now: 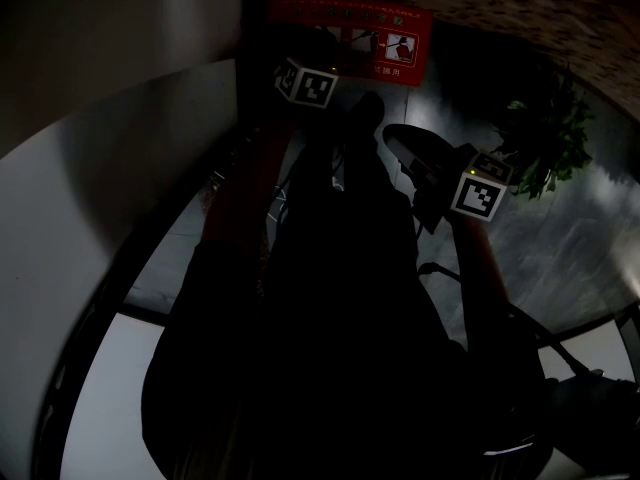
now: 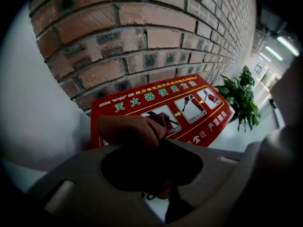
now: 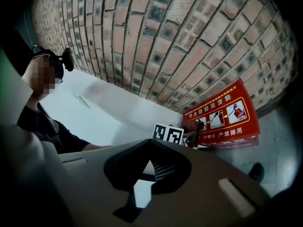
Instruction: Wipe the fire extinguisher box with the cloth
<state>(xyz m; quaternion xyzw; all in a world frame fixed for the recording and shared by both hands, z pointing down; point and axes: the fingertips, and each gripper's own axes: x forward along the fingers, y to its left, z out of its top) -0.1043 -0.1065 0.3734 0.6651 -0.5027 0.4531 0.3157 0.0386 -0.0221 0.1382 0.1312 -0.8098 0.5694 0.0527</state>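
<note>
Had the fingers of the left gripper (image 2: pixel 152 143) clamped on the brownish cloth (image 2: pixel 132 129), bunched up against the front of the red fire extinguisher box (image 2: pixel 194 105), over its left picture panel. Had the fingers (image 3: pixel 163 168) of the right gripper (image 3: pixel 144 181) spread, with only pale surface (image 3: pixel 139 193) showing through the gap. Held that right gripper back from the box, to the right of the left one in the head view. Found the box low against the brick wall (image 2: pixel 142 32), on the pale surface. Saw a green plant (image 2: pixel 241 96) just to the right of the box. Caught the left gripper's marker cube (image 3: pixel 168 134) just beside the box's left edge in the right gripper view. Made out little else in the dark head view.
</note>
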